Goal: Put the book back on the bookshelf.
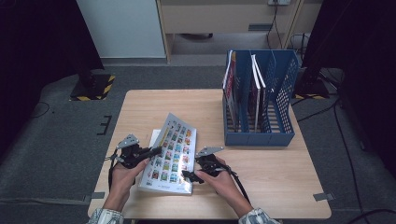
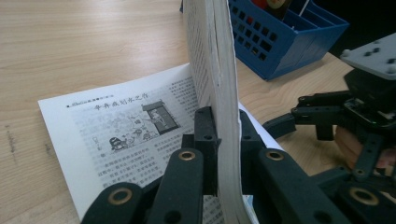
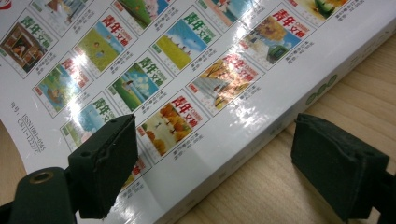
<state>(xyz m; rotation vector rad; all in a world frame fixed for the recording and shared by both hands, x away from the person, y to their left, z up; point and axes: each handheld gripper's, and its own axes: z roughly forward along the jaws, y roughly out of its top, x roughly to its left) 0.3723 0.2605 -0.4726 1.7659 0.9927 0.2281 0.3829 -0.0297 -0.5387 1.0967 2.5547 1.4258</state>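
Note:
A magazine (image 1: 172, 151) lies on the wooden table (image 1: 261, 172), its glossy cover printed with rows of small colourful pictures (image 3: 187, 60). My left gripper (image 1: 156, 151) is shut on the left edge of a thick bundle of its pages (image 2: 210, 56) and holds them raised and tilted. Below them a black-and-white printed page (image 2: 116, 116) lies flat. My right gripper (image 1: 187, 176) sits at the magazine's lower right edge. Its jaws stand wide open, one pad (image 3: 105, 163) over the cover and the other over bare wood, touching nothing. The right gripper (image 2: 327, 116) also appears beyond the pages.
A blue file rack (image 1: 259, 100) stands at the table's far right with a few upright magazines in its slots; its mesh wall (image 2: 289, 42) is close behind the raised pages. Bare wood lies left of the magazine and along the front right.

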